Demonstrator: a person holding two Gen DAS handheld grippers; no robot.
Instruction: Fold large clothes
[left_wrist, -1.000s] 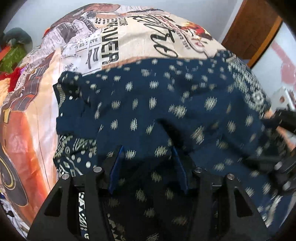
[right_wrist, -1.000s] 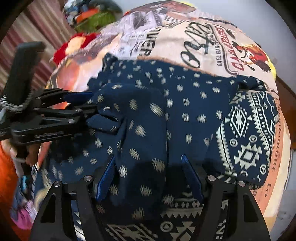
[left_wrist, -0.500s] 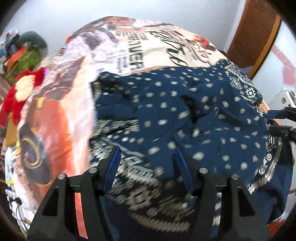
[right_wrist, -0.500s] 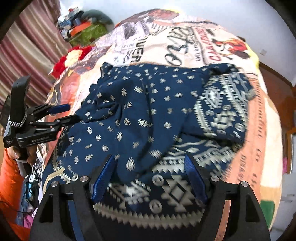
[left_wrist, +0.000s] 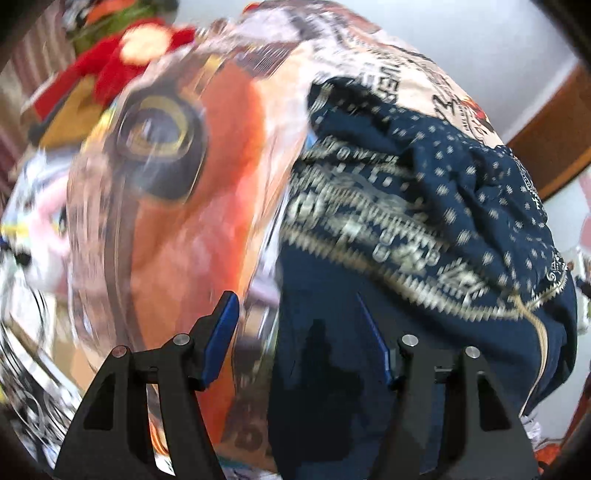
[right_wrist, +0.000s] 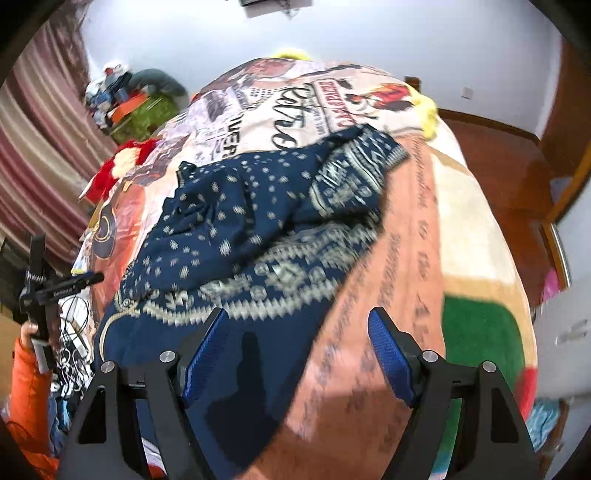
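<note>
Cloth of this kind, a navy garment (right_wrist: 236, 221) printed with pale dots and a banded geometric border, looks soft, thin and limp, so it will likely sag and slide out of shape when lifted and is best taken at an edge or corner, where a single pinch can gather the layers, and not in the rumpled middle. It lies in loose folds on a printed blanket (right_wrist: 436, 229) that covers the bed. In the right wrist view the right gripper (right_wrist: 299, 354) has its jaws spread wide with nothing between them; the plain navy hem of the garment runs under and just ahead of the left-hand finger, while the right-hand finger stands over bare blanket, so the garment's near edge crosses the gap on a slant. In the left wrist view, which is blurred, the left gripper (left_wrist: 299, 332) is likewise spread and empty: the garment (left_wrist: 424, 206) fills the space ahead of and around the right-hand finger, and the left-hand finger is over the orange part of the blanket (left_wrist: 177, 229), the cloth's side edge lying between the two. Whether either finger touches the fabric cannot be told. The nearest hem looks the handiest hold for both.
</note>
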